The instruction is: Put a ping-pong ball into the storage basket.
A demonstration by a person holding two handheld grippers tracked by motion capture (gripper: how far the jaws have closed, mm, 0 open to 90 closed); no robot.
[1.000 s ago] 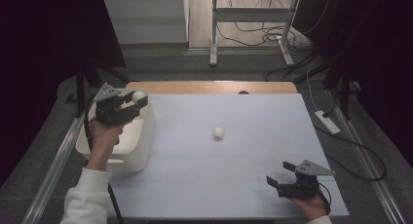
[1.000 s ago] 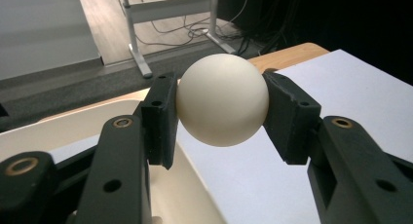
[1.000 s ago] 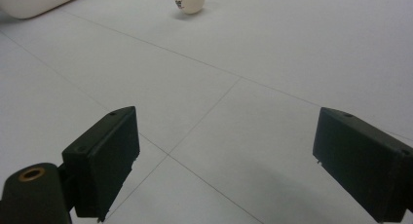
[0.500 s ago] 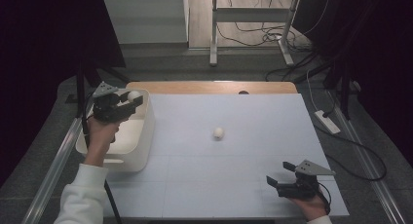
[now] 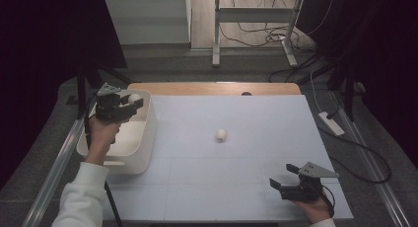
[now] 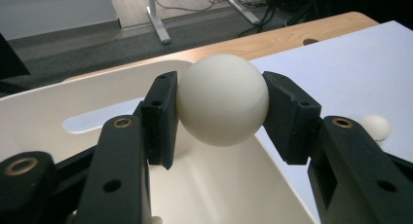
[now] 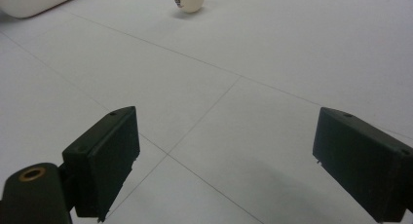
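My left gripper point(image 5: 129, 102) point(image 6: 221, 114) is shut on a white ball point(image 6: 222, 100) point(image 5: 133, 98), held in the air over the white bin point(image 5: 143, 138) point(image 6: 58, 121) at the table's left edge. A second white ball point(image 5: 221, 134) point(image 7: 189, 0) point(image 6: 376, 126) lies alone near the middle of the white table top point(image 5: 236, 187). Low at the table's front right, my right gripper point(image 5: 281, 177) point(image 7: 226, 160) stands open with nothing between its jaws, pointing toward that loose ball from well short of it.
A wooden strip point(image 5: 217, 88) runs along the table's far edge. Beyond it stand a metal stand point(image 5: 217, 34) and loose cables point(image 5: 276, 37) on the floor. A white power strip point(image 5: 331, 123) lies off the table's right side.
My left gripper has carried its ball leftward and slightly away, from the bin's near right side to over the bin's far part. The right gripper and the loose ball have stayed put.
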